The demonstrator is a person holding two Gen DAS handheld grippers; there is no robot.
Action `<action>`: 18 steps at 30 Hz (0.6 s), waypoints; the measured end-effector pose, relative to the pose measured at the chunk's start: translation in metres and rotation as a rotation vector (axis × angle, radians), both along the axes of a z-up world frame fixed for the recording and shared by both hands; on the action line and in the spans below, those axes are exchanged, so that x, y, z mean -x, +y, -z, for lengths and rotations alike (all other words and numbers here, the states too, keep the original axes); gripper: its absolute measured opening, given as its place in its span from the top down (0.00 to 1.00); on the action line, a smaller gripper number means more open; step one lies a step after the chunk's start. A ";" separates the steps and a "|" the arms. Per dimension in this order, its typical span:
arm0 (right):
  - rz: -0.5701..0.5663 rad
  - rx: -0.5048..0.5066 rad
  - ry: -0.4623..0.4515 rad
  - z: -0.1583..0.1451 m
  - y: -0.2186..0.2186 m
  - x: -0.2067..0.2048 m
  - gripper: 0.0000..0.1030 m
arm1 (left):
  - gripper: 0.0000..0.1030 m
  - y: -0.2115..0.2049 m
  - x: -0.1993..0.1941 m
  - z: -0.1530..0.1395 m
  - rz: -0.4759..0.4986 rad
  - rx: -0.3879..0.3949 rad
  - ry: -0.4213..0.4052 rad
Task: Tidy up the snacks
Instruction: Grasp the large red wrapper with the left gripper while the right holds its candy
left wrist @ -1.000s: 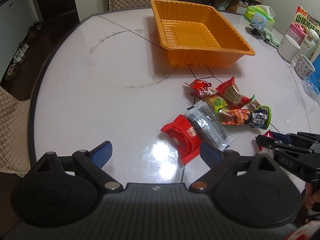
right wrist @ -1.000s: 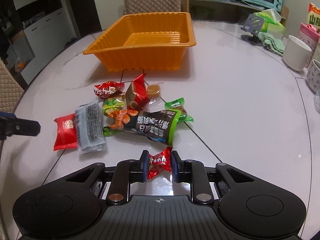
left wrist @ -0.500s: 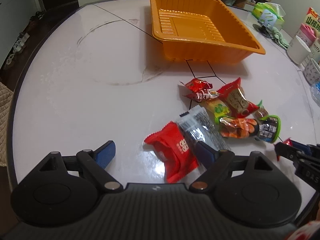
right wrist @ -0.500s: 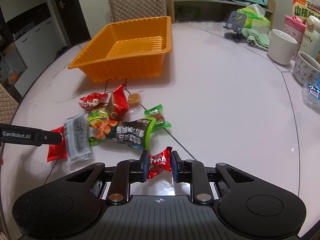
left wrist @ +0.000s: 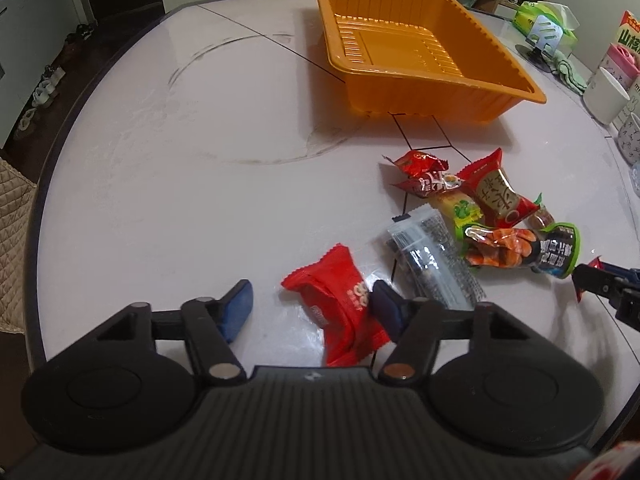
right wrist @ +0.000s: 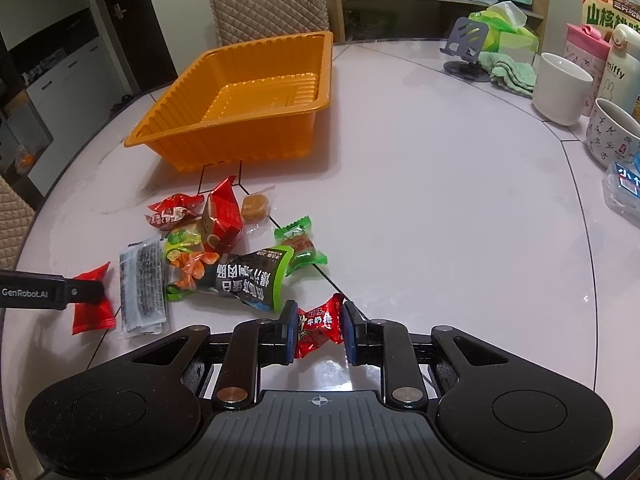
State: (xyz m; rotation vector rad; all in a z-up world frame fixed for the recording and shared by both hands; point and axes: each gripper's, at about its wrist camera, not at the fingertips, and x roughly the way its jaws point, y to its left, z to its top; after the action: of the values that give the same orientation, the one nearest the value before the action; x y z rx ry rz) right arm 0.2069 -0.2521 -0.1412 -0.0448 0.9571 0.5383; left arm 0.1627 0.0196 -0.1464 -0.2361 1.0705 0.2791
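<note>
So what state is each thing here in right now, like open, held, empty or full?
Orange tray: empty, upright on the table.
Right gripper: jaws shut on the small red candy.
Left gripper: jaws open, just been closing around the red packet, not yet pinching it.
Other snacks: sealed, lying loose on the table.
White mug: upright; contents hidden.

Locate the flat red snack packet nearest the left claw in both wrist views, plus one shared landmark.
Left wrist view: the red packet is at lower centre, between the left claw's blue fingertips, against the right-hand one.
Right wrist view: it is at the far left edge, partly behind the left claw's black finger, beside the clear dark-printed packet.
Shared landmark: the orange tray, beyond the snack pile in both.
</note>
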 end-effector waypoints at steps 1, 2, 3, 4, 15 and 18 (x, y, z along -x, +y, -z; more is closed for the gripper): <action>-0.002 -0.001 0.001 0.000 0.000 0.000 0.77 | 0.48 0.000 0.001 -0.001 0.000 0.000 0.001; -0.005 -0.002 0.001 0.000 0.000 -0.001 0.77 | 0.50 -0.001 0.001 -0.002 -0.002 -0.002 0.002; -0.007 -0.004 0.002 0.001 0.000 -0.001 0.77 | 0.54 -0.002 0.001 -0.002 -0.003 -0.001 0.002; -0.011 -0.006 0.003 0.001 -0.001 -0.001 0.77 | 0.58 -0.003 0.001 -0.003 -0.002 0.003 0.001; -0.026 -0.021 0.008 0.003 -0.006 -0.005 0.77 | 0.72 -0.008 -0.001 -0.002 -0.027 0.021 -0.004; -0.024 -0.029 0.009 0.000 -0.009 -0.006 0.77 | 0.78 -0.010 0.002 -0.005 -0.017 0.006 -0.008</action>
State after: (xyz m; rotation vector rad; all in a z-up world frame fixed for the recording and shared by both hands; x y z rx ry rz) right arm 0.2125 -0.2611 -0.1416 -0.0279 0.9588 0.5748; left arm 0.1610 0.0091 -0.1413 -0.2516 1.0615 0.2896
